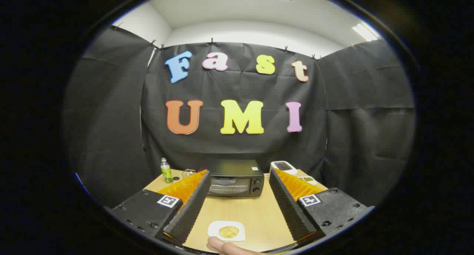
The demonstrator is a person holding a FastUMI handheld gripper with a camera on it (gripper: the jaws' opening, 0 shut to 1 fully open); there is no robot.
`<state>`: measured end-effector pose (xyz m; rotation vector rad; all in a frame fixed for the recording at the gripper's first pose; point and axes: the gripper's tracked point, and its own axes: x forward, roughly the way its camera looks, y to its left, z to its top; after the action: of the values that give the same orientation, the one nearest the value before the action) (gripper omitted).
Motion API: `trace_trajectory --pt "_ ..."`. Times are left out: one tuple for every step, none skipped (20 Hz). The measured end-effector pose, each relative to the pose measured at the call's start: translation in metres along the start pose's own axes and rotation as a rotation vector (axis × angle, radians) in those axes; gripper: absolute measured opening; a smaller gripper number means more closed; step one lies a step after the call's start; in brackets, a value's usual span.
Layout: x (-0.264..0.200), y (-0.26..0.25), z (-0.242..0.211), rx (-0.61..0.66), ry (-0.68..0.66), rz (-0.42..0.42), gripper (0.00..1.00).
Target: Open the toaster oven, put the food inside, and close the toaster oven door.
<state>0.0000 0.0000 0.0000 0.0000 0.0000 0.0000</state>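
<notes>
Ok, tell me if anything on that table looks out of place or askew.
Nothing stands out. The toaster oven sits square, door closed, beyond the open gripper. The food lies centred on its white plate between the jaws, and a fingertip rests beside the plate. The bottle stands upright.

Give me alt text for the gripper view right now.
The gripper is open and holds nothing, its fingers spread over a wooden table and aimed at a black toaster oven with its door closed. Between the fingers sits a white plate carrying a round golden food item, with a fingertip beside the plate.
</notes>
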Motion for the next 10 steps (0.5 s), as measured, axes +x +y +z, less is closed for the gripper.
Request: trace_trajectory --pt "-0.0001 -0.0007 0.0005 -0.002 -0.002 -0.001 1.0" --pt "0.0 -0.0015 0.0006 -0.006 -0.002 -0.003 1.0" --pt "-0.0001 -0.0022 -0.0009 -0.007 -0.001 -0.004 1.0" --pt "0.0002 -0.0025 0.0003 -0.006 -0.002 -0.005 1.0" --pt "0.0 -0.0039 0.0003 -0.003 -0.006 -0.007 1.0" --pt "0.0001 -0.0051 0.0011 -0.002 -0.006 -0.008 1.0" --pt "0.0003 -0.0057 -0.0002 0.0 -0.006 -0.009 1.0" --pt "0.0004 -0.0057 -0.0003 0.001 -0.005 -0.009 1.0" --pt "0.0 -0.0062 -0.0007 0.002 -0.005 -0.01 1.0" --pt "-0.0002 -0.007 -0.0003 0.002 -0.006 -0.01 1.0"
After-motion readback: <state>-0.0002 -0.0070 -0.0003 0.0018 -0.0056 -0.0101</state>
